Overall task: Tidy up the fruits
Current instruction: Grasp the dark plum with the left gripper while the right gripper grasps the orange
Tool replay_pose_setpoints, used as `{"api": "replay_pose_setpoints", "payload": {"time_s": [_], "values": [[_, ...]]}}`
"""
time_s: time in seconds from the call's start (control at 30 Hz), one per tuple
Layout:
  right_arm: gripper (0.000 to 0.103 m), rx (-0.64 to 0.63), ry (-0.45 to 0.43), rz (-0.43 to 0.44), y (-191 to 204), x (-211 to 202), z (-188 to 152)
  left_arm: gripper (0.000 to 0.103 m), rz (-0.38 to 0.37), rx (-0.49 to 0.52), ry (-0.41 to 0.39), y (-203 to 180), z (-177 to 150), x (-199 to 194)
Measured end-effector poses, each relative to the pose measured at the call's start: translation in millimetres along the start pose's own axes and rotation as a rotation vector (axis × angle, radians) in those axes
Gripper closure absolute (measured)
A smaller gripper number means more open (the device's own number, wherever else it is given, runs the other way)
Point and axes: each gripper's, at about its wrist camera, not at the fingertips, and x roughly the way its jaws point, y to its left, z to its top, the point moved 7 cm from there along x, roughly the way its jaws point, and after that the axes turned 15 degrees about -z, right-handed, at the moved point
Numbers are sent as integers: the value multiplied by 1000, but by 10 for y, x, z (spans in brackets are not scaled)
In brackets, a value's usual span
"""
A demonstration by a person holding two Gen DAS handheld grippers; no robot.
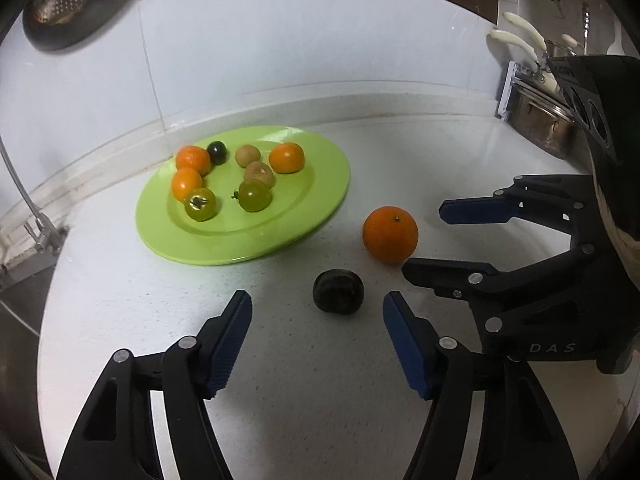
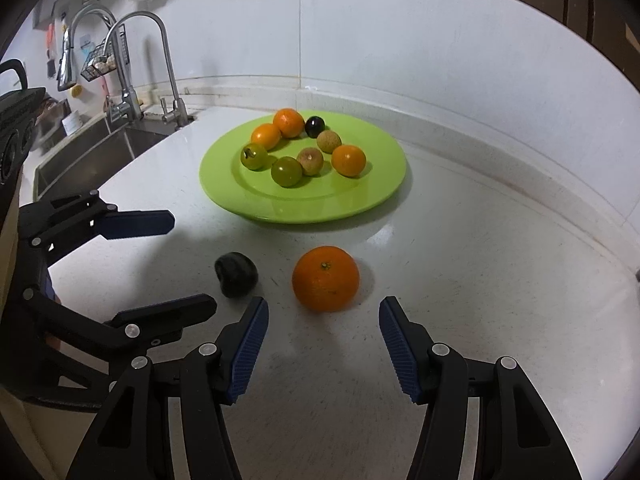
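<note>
Both grippers hover wide open and empty over the countertop (image 2: 500, 240). Toward its back wall the green plate (image 2: 384, 196) already carries eight small fruits. Short of it, the orange (image 2: 326, 278) lies straight ahead of the right gripper (image 2: 323, 346), the dark fruit (image 1: 338, 291) ahead of the left gripper (image 1: 318, 342). Neither is oblong; bare counter surrounds each, the sink (image 2: 92, 160) well leftward.
</note>
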Motion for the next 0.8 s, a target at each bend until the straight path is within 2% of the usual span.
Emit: {"api": "replay_pose_setpoints", "payload": {"time_s": [0.13, 0.33, 0.57, 0.67, 0.8], "values": [[45, 7, 11, 12, -22, 93, 10, 48, -25, -10, 28, -4, 0, 96], [48, 11, 23, 28, -28, 217, 47, 58, -45, -22, 50, 0, 0, 177], [53, 7, 45, 53, 17, 332, 40, 66, -78, -38, 57, 0, 15, 232], [58, 5, 50, 67, 46, 348, 37, 71, -103, -52, 64, -1, 13, 256], [60, 5, 46, 66, 57, 349, 46, 72, -110, -55, 64, -10, 15, 252]]}}
